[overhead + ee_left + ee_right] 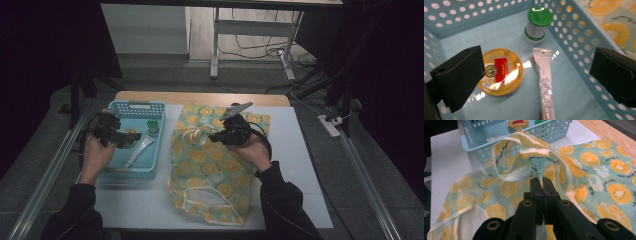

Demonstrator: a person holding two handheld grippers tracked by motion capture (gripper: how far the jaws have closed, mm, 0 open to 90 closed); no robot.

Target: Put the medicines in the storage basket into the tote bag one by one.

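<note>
- High view: the right gripper [216, 137] pinches the fruit-print bag [212, 165] near its far left edge, on the white mat [305, 165], lifting the fabric. The left gripper [129, 136] hovers inside the blue basket [150, 107] to the left. Judged step: picking an item to pack while the bag is held open. Dim room; a table frame and cables stand on the far floor.
- Left gripper view: jaws spread wide, empty, above the round yellow tin [504, 72]; the sachet [545, 82] lies right, the green-capped bottle [536, 23] farther. Next move likely calls for lowering to straddle one item.
- Right gripper view: jaws clamped tight on the bag's cloth, its rim [506, 177] raised.
</note>
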